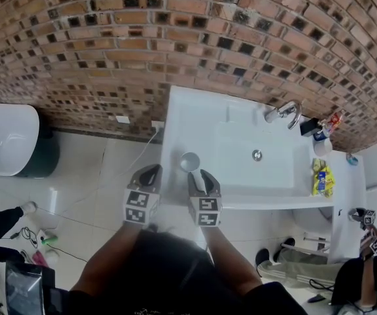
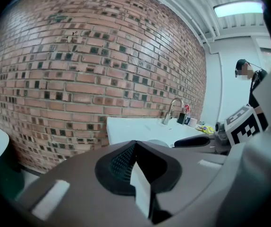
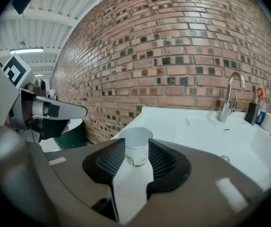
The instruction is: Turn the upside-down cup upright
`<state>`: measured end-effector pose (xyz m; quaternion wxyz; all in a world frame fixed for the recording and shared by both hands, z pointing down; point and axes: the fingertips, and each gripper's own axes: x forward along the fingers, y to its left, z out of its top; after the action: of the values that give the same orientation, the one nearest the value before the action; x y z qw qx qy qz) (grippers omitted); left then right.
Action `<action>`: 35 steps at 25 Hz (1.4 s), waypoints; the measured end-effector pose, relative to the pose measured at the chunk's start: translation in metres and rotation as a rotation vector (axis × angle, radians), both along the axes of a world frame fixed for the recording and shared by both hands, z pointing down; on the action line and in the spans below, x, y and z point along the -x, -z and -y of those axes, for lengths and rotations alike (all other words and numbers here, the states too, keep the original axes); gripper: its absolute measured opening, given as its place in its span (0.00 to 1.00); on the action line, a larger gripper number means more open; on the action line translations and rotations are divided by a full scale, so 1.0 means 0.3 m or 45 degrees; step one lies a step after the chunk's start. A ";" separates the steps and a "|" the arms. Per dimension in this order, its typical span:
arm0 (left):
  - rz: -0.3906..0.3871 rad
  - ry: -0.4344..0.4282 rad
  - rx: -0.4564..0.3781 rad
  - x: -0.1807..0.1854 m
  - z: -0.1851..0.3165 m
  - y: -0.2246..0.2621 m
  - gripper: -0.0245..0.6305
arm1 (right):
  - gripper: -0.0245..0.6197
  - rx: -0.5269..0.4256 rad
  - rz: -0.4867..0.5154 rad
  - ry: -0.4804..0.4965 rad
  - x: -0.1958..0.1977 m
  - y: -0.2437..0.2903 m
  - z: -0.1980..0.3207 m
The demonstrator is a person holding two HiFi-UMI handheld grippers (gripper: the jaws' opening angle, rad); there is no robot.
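My right claw [image 3: 136,150] is half closed on the white cup [image 1: 190,161], both pads against its sides. The cup stands wide end up on the sink [image 1: 198,110] ledge, at nine o'clock from the drain [image 1: 257,155]. At the cup's eight o'clock, my left claw [image 2: 134,145] has its jaws together and holds nothing.

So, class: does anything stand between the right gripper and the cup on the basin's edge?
Nothing visible does. The cup already sits between the jaws of the right gripper, and they appear to press on its sides.
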<state>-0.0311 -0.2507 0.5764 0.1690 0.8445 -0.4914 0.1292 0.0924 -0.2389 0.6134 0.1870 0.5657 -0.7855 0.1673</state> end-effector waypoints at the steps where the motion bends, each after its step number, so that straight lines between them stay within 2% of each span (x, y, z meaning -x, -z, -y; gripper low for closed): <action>1: 0.000 0.002 -0.002 -0.001 -0.008 0.001 0.03 | 0.28 -0.010 -0.003 0.000 0.000 0.008 -0.008; 4: 0.006 0.010 -0.012 -0.005 -0.039 0.011 0.03 | 0.19 -0.038 -0.013 -0.001 -0.002 0.029 -0.036; 11: -0.005 0.025 -0.028 -0.011 -0.126 0.038 0.03 | 0.06 -0.062 -0.014 -0.044 -0.035 0.053 -0.111; 18: 0.006 0.062 -0.036 -0.013 -0.229 0.053 0.03 | 0.06 -0.069 0.005 -0.032 -0.047 0.083 -0.186; 25: 0.019 0.044 -0.042 -0.030 -0.361 0.058 0.03 | 0.06 -0.076 0.013 0.000 -0.037 0.096 -0.287; 35: 0.056 0.073 -0.038 0.027 -0.449 0.016 0.03 | 0.06 -0.084 0.007 0.019 -0.009 0.102 -0.406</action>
<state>-0.0391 -0.1160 0.5716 0.1491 0.8295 -0.5210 0.1354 0.0952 -0.1169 0.5830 0.1672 0.5651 -0.7954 0.1415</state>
